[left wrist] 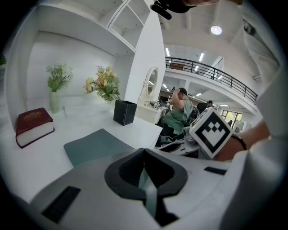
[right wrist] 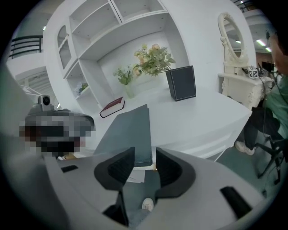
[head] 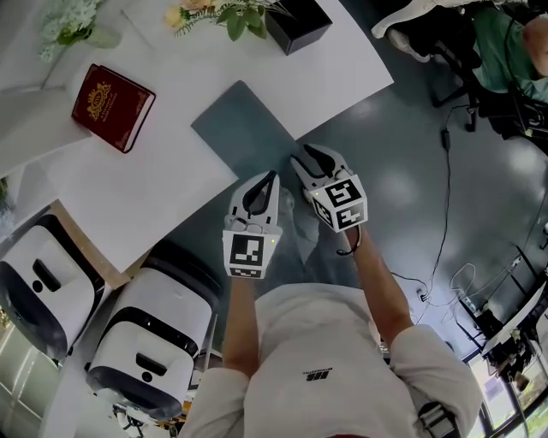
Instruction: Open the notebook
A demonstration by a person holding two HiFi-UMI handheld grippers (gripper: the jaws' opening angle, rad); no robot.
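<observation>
A closed grey-blue notebook [head: 244, 128] [left wrist: 96, 144] [right wrist: 130, 132] lies flat on the white table [head: 154, 180], one corner near the table's front edge. Both grippers hang just off that edge, in front of the notebook's near corner and not touching it. My left gripper [head: 267, 176] [left wrist: 144, 150] is shut, its pads meeting at the tips with nothing in them. My right gripper [head: 301, 155] [right wrist: 145, 155] is open; the notebook's near edge shows through the gap beyond its pads, and nothing sits between them.
A dark red book [head: 111, 104] [left wrist: 32, 123] lies at the table's left. A black box [head: 295, 21] [right wrist: 181, 83] and vases of flowers [head: 231, 13] stand at the back. Two white-and-black machines [head: 154, 342] sit on the floor at the left. A seated person in green [head: 505, 51] is at the far right.
</observation>
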